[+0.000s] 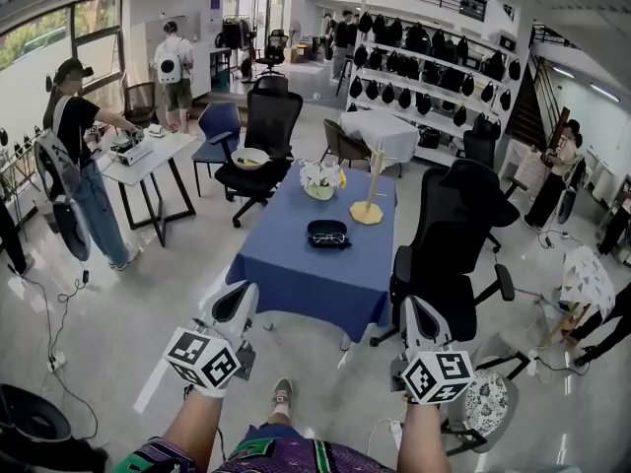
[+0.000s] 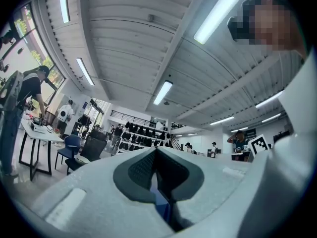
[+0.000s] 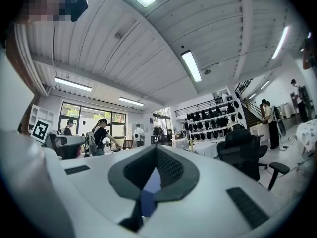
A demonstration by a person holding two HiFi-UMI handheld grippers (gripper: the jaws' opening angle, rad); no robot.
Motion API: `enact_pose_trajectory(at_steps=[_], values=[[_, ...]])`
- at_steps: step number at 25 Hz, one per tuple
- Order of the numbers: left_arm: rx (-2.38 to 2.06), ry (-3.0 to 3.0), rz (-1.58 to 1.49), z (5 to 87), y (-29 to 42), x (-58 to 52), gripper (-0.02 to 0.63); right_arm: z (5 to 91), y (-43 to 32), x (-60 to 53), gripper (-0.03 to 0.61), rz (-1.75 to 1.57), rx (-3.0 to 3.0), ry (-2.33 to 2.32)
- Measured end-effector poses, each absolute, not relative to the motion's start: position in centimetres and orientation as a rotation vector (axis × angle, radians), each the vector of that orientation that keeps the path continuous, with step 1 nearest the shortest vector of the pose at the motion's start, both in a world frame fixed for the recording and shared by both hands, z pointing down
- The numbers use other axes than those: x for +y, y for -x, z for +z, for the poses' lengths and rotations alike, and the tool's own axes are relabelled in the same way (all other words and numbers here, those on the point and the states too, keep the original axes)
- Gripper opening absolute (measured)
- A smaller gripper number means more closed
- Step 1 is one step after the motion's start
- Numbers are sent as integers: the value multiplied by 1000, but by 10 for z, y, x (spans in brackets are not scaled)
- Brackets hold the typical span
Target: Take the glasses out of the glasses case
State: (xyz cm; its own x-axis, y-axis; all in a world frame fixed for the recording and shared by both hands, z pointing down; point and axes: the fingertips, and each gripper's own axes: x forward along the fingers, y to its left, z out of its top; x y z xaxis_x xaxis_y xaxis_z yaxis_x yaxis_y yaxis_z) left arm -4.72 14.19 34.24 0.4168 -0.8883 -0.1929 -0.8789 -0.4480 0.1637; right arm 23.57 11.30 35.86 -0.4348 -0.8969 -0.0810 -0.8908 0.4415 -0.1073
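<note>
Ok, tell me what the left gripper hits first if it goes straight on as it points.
Probably the near edge of the blue-clothed table: the left gripper points at it, nothing in between, and blue shows past its jaws in its own view. Depth is unclear.

The glasses case (image 1: pixel 328 234) is black, the tablecloth (image 1: pixel 301 276) blue, the stand (image 1: pixel 367 212) yellow, the nearest chair (image 1: pixel 455 227) black.

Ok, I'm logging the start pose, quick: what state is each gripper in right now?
Left gripper: shut, jaws together, nothing between them.
Right gripper: shut, jaws together, nothing between them.
</note>
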Motion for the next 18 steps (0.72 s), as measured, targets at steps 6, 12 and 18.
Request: enact_pose_trajectory(at_steps=[6, 12, 18], values=[[-1615, -2610, -420, 335, 53, 126, 15, 348, -226, 96, 3, -48, 2570, 1585], [-1616, -2618, -425, 330, 58, 102, 15, 339, -220, 77, 3, -18, 2593, 1596], [-1631, -2652, -365, 335, 55, 74, 15, 340, -216, 49, 3, -15, 2600, 1605]])
